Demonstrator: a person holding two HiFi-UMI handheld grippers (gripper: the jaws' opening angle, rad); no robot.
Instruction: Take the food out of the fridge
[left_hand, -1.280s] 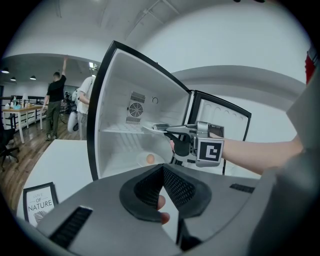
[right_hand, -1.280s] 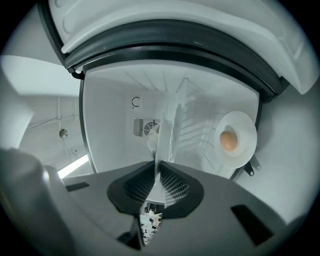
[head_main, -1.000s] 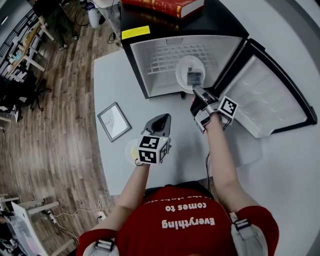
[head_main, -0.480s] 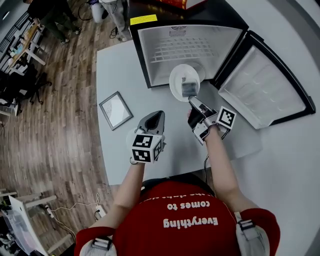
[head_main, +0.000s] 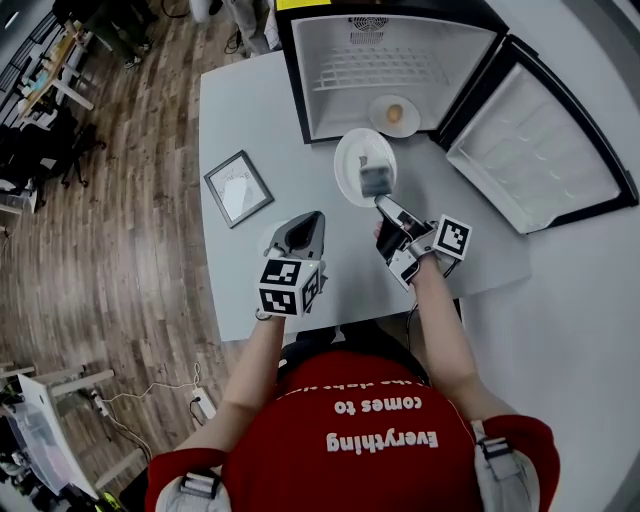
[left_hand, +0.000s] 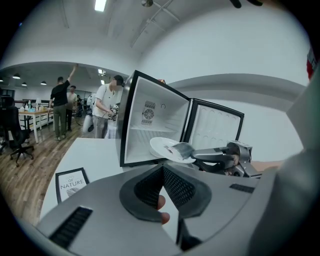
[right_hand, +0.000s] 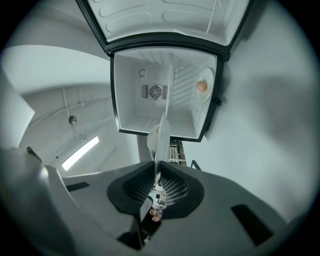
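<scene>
Our right gripper (head_main: 377, 190) pinching a white plate (head_main: 356, 158) by its rim just before the open mini fridge (head_main: 330, 108), our left gripper (head_main: 312, 219) farther from the fridge, jaws pressed together and empty, inside the fridge we see round tan food (head_main: 395, 113), perhaps an egg, on a second plate (head_main: 378, 120)

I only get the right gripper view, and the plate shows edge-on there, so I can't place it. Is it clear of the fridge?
Observer: Yes. The head view shows the white plate, clamped in the right hand-held gripper, outside the fridge and over the table.
Operator: Where's the other one?
Observer: The left hand-held gripper hovers over the table's near part, jaws together, nothing between them.
Operator: Anything near it?
Observer: A framed picture lies flat on the table to its left.
</scene>
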